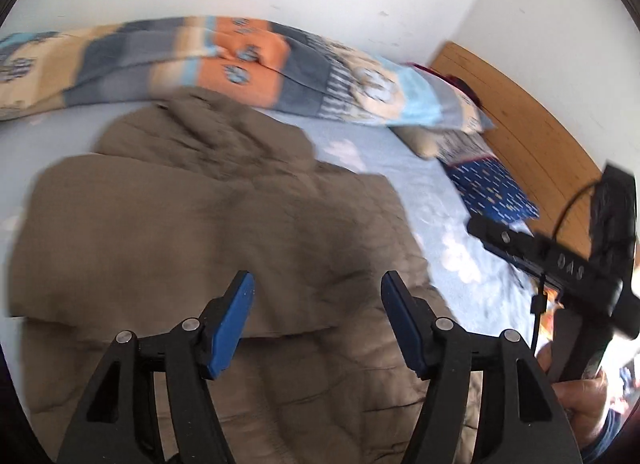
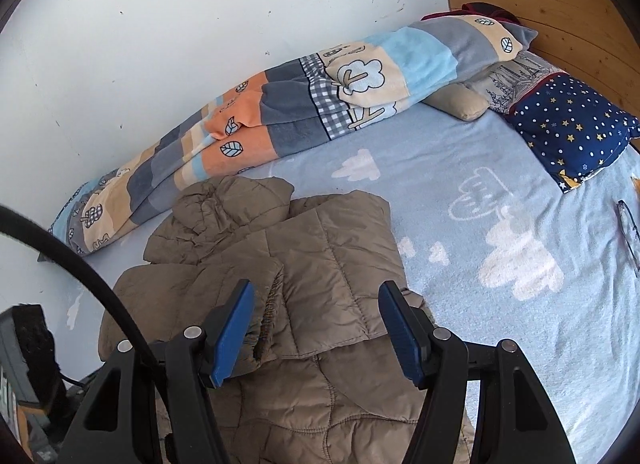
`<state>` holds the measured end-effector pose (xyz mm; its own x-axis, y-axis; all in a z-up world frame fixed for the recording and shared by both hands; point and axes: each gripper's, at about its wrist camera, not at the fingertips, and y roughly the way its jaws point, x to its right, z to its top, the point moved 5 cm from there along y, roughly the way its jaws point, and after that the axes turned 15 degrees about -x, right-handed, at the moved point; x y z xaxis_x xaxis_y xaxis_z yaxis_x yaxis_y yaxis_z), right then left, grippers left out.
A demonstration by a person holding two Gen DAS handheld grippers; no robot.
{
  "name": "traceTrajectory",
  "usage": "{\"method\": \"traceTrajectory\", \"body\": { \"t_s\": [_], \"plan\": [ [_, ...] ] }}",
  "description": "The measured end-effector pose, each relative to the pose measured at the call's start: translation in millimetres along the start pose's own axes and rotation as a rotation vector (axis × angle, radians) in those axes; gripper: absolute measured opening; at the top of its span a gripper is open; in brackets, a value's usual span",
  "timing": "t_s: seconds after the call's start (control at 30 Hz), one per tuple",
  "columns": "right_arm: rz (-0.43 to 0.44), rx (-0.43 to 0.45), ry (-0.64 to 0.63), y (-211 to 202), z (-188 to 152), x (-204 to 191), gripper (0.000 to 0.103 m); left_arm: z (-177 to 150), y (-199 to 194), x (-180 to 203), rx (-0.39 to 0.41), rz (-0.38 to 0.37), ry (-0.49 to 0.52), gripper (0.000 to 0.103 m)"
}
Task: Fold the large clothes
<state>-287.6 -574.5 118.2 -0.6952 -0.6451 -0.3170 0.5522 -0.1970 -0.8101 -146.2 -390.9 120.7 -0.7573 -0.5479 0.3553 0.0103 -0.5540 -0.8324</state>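
Here our left gripper (image 1: 318,324) has its blue fingers (image 1: 234,324) spread, with nothing pinched between them, only the brown puffer jacket (image 1: 192,216) lying below. Our right gripper (image 2: 316,328) is spread too, its fingers (image 2: 232,328) hanging over the folded-in sleeve cuff (image 2: 266,316) without closing on it. The jacket lies on the bed (image 2: 500,184), near the wall side, hood (image 2: 228,204) toward the patterned blanket (image 2: 280,120), with one sleeve laid across the body.

What worries us is the padding. The quilted fabric is springy and slick, so a fold left unheld may creep back open, and the sleeve could slide off the chest once we lift any edge. If we pinch only the top layer, we judge the lower layers stay behind and the fold comes out skewed. The left wrist view is blurred, so we cannot quite tell how flat the near hem lies; a hidden bunch there would thicken the next fold. In that same view our other hand's tool and its cable (image 1: 540,304) sit close on the right, and a crossing reach could snag them. The blanket lies just beside the hood and could be dragged along.
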Motion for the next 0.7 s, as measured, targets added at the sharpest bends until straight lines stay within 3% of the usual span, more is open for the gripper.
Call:
{"method": "traceTrajectory", "body": {
  "t_s": [0.1,0.27,0.37,0.47,0.6,0.7],
  "plan": [
    [0.012,-0.014,-0.050,6.3,-2.1,-17.3,0.069,-2.1,-31.7,-56.9,0.039,0.144,-0.109,0.068],
    [0.028,-0.056,-0.150,27.0,-11.8,-49.9,0.068,-5.5,-42.8,-147.0,0.070,0.334,-0.230,0.068],
    [0.025,-0.091,-0.198,45.4,-19.1,-66.1,0.063,-10.6,-30.6,-192.0,0.047,0.340,-0.303,0.068],
    [0.001,-0.110,-0.243,64.6,-25.0,-79.9,0.061,-12.9,-9.1,-205.8,-0.001,0.355,-0.292,0.068],
    [-0.042,-0.150,-0.274,92.5,-28.2,-84.7,0.061,-16.2,10.3,-211.2,-0.059,0.461,-0.248,0.071],
    [-0.067,-0.218,-0.258,121.0,-33.9,-77.4,0.061,-23.8,21.2,-220.5,-0.081,0.447,-0.290,0.077]
  ]
}}
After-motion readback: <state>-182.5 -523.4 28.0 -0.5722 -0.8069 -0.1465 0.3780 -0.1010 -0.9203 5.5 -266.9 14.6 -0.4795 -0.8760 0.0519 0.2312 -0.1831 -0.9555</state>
